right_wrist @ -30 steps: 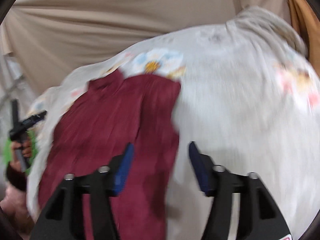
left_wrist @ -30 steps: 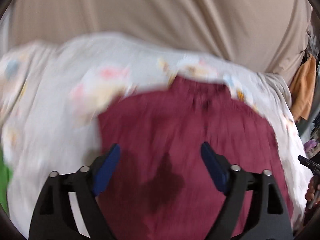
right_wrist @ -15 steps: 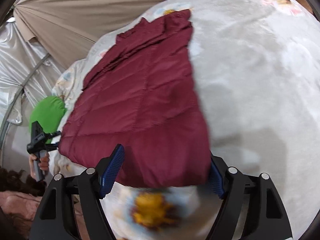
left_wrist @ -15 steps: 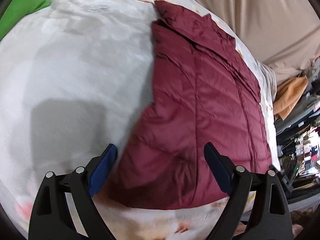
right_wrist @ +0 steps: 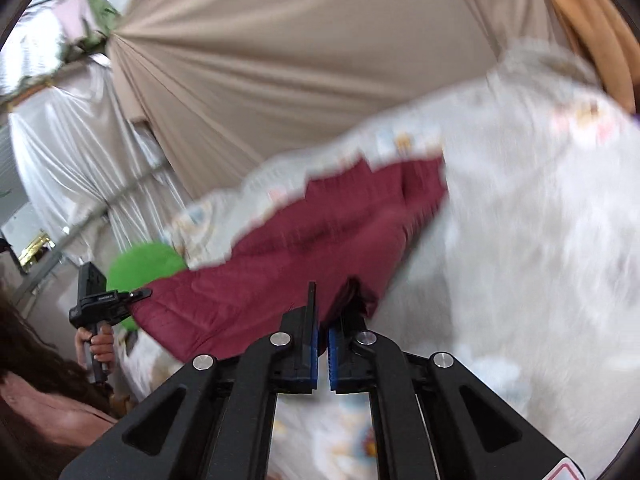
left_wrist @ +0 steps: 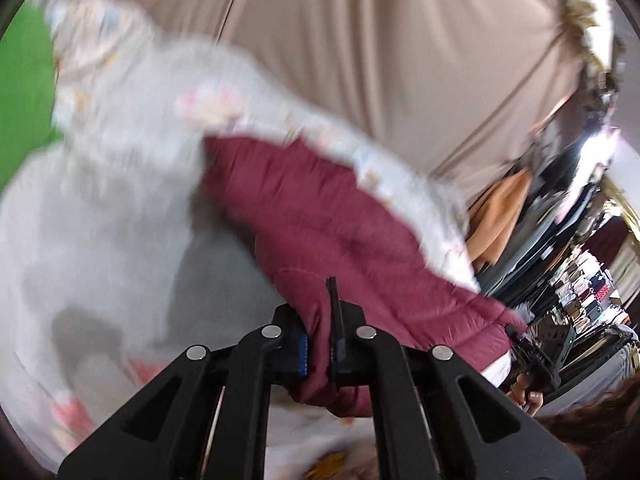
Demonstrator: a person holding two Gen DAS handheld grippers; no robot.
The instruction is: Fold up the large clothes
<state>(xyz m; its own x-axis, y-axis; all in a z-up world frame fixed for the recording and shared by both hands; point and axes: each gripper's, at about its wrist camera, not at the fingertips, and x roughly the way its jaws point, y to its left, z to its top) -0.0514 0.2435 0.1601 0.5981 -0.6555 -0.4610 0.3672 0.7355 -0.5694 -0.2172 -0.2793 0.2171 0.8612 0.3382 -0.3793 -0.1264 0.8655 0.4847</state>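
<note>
Left hand-held gripper (left_wrist: pixel 320 354): jaws have just snapped closed, clamped on the near hem corner of the maroon quilted jacket (left_wrist: pixel 332 220). In the left wrist view the jacket runs from 6 o'clock up toward 1 o'clock across the floral bedsheet (left_wrist: pixel 100 220) on the bed. Puffy hem bunched in the pads; risk is that only the top layer is caught, so the lower layer could drag and skew the fold.

Right hand-held gripper (right_wrist: pixel 323 354): also just closed, pads nearly together, pinching the other hem corner; jacket at 11 o'clock in that view. The bite looks thin, so slick fabric could slip out under a quick lift. Uneven lift between grippers would twist the hem. Both views motion-blurred, so grip depth is unclear.
</note>
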